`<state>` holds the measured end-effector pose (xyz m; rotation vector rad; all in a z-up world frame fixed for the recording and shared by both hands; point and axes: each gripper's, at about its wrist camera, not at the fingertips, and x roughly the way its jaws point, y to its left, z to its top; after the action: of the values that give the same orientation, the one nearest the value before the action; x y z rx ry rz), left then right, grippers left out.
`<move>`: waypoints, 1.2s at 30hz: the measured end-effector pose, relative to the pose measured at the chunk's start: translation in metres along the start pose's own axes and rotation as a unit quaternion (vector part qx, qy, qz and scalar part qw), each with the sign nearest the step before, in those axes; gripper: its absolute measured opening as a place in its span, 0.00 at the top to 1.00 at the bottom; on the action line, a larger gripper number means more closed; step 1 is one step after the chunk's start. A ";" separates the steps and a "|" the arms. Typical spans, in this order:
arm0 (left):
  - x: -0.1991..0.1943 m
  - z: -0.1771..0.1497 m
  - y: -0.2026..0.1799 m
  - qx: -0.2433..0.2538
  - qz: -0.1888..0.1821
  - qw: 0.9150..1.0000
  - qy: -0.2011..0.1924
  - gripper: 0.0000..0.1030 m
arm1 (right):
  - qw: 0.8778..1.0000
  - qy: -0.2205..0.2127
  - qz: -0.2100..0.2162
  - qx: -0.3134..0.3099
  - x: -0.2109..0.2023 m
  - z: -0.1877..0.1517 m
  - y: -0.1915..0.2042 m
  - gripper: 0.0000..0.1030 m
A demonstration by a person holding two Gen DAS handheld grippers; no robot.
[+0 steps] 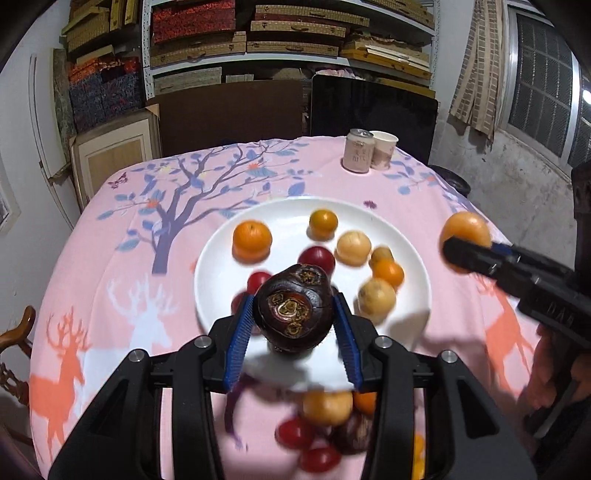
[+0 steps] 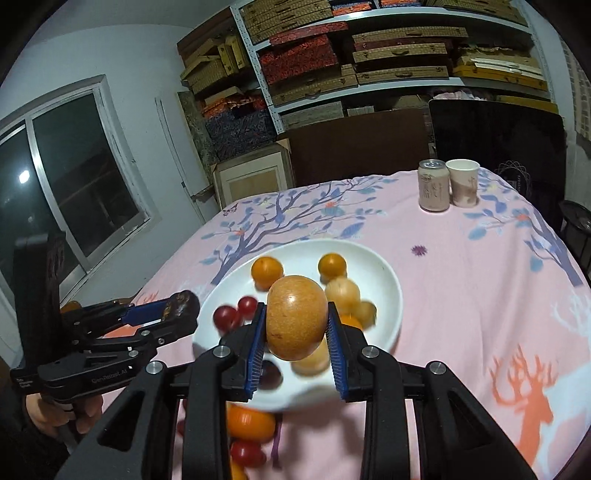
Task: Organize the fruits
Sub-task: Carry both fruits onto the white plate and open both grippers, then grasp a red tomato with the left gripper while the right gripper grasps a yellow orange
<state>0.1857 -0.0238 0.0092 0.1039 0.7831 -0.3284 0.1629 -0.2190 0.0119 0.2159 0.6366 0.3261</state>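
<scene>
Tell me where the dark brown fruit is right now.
The dark brown fruit is clamped between the left gripper's blue fingers, raised over the near edge of the white plate.

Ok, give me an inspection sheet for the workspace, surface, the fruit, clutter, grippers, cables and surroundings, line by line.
Surface: table under a pink tablecloth printed with trees and deer.
Job's things: white plate holding oranges, pale yellow fruits and small red fruits; loose fruit pile on the cloth near the camera.
Clutter: can and paper cup side by side at the far edge.
Grippers: left gripper shut on a dark brown fruit; right gripper shut on a tan round fruit; both above the plate.
Cables: nothing seen.
Surroundings: shelves of boxes, dark panel, window.
</scene>
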 end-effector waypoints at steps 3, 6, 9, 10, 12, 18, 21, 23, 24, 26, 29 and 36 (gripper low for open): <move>0.028 0.021 0.002 -0.007 0.005 1.000 0.007 0.59 | 1.000 0.015 -0.012 0.010 0.032 0.011 -0.006 0.70; 0.059 0.031 0.004 -0.017 0.006 0.999 0.029 0.59 | 0.998 0.051 -0.014 0.028 0.060 0.015 -0.006 0.68; 0.077 0.031 0.006 -0.028 0.008 0.998 0.049 0.58 | 0.998 0.053 -0.018 0.019 0.069 0.015 -0.001 0.52; 0.076 0.029 0.007 -0.031 0.006 0.998 0.047 0.54 | 0.998 0.051 -0.014 0.021 0.066 0.012 -0.002 0.52; 0.067 0.025 0.009 -0.035 0.007 0.999 0.034 0.37 | 0.999 0.042 -0.005 0.027 0.055 0.010 -0.005 0.52; 0.021 -0.014 0.010 -0.032 -0.002 0.999 0.010 0.26 | 0.998 0.046 0.017 0.039 0.020 -0.016 -0.014 0.45; -0.001 -0.046 0.008 -0.018 -0.013 1.000 0.021 0.25 | 0.997 0.071 0.007 0.021 0.000 -0.042 -0.007 0.43; -0.015 -0.070 0.008 -0.011 -0.017 1.000 0.024 0.19 | 0.996 0.087 0.032 0.004 -0.015 -0.061 0.005 0.42; -0.020 -0.080 0.009 -0.012 -0.015 1.000 0.024 0.18 | 0.995 0.090 0.038 -0.007 -0.021 -0.070 0.010 0.42; -0.026 -0.100 0.013 -0.018 -0.018 0.999 0.028 0.16 | 0.994 0.099 0.044 -0.035 -0.031 -0.087 0.022 0.42; -0.020 -0.123 0.026 -0.064 -0.034 0.996 0.055 0.16 | 0.990 0.120 0.044 -0.063 -0.041 -0.113 0.038 0.42; -0.023 -0.134 0.026 -0.078 -0.004 0.996 0.045 0.16 | 0.983 0.146 0.048 -0.099 -0.042 -0.147 0.068 0.41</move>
<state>0.0882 0.0346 -0.0702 -0.0316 0.8957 -0.2699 0.0256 -0.1568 -0.0606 0.0066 0.8798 0.5171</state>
